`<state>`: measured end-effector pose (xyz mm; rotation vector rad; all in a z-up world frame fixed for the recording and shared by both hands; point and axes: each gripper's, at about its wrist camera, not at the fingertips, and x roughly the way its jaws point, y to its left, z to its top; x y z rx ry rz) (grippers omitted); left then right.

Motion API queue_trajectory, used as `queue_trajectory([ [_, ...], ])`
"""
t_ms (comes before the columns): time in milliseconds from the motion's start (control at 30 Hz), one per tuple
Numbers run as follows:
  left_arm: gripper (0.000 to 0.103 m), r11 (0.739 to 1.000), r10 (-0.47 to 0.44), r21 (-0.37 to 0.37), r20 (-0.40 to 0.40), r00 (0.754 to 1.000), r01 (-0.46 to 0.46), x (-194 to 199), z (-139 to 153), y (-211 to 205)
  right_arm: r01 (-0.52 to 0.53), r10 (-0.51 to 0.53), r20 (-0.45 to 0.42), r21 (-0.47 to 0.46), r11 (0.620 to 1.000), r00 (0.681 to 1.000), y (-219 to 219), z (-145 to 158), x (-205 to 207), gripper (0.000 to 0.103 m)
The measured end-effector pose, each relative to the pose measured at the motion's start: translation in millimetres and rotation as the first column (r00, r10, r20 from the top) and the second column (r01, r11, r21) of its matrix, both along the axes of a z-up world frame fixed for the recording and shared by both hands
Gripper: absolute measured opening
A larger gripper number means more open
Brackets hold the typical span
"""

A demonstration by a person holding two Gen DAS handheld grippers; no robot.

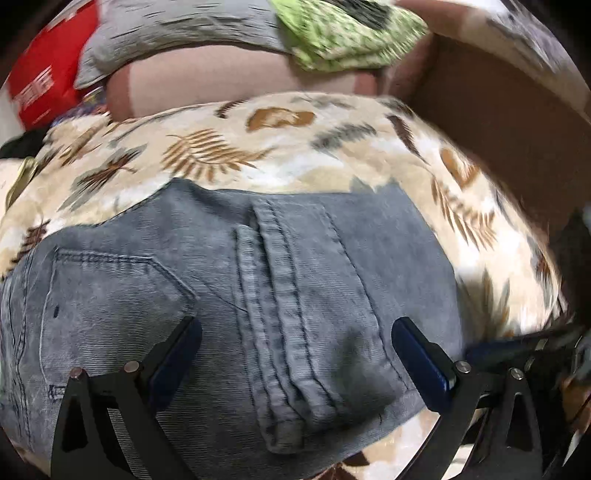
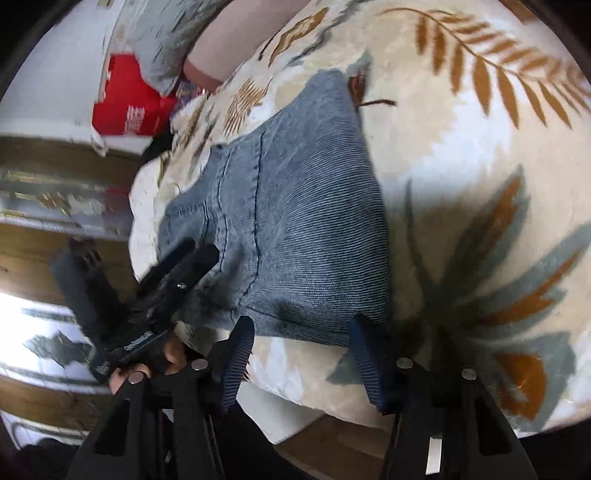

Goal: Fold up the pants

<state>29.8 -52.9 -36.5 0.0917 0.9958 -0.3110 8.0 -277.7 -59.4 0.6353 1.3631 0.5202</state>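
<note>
Leaf-printed blanket covers the bed and carries the folded pants, a compact grey-blue denim bundle; behind lie a grey pillow, a green patterned cloth and a red bag.

Left wrist view: the left gripper hovers directly over the pants with its jaws spread wide and nothing between them. One blue fingertip lies over the pocket side, the other over the bundle's right part. The thick seam runs from far to near, straight down the gap between the fingers, so the bundle's visible seam line is roughly parallel to the gripper's pointing direction. Whether the pads touch the cloth cannot be told.

Right wrist view: the pants lie ahead of the right gripper, stretching away toward the upper left. Its jaws are also spread and empty; their tips sit at the bundle's near hem, just touching or just short of it. The left gripper appears to the left, over the bundle's left edge.

Judgement: both grippers are close, the left over the cloth, the right at its near edge. A further fold would likely lift that near hem away along the long axis.
</note>
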Motion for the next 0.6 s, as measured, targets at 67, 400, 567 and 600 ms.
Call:
queue_trajectory([
  [67, 0.103, 0.994, -0.03, 0.107, -0.051, 0.998, 0.035, -1.5, -21.9, -11.1, 0.011, -0.01, 0.035, -0.004, 1.0, 0.999, 4.1, 16.0, 7.5, 0.058],
  [400, 0.103, 0.995, -0.019, 0.094, 0.001, 1.0, 0.019, -5.9, -27.9, -11.3, 0.137, -0.136, 0.084, -0.005, 0.991, 0.987, 2.8, 4.7, 107.2, 0.065],
  [567, 0.103, 0.999, -0.014, 0.048, -0.001, 1.0, 0.014, -8.0, -22.9, -2.8, 0.194, -0.193, 0.083, 0.005, 0.981, 0.978, -1.1, 6.6, 105.0, 0.063],
  [600, 0.103, 0.999, -0.01, 0.033, -0.004, 1.0, 0.01, -10.2, -19.5, 0.4, 0.184, -0.182, 0.099, -0.009, 0.983, 0.978, 0.8, 13.5, 101.6, 0.063],
])
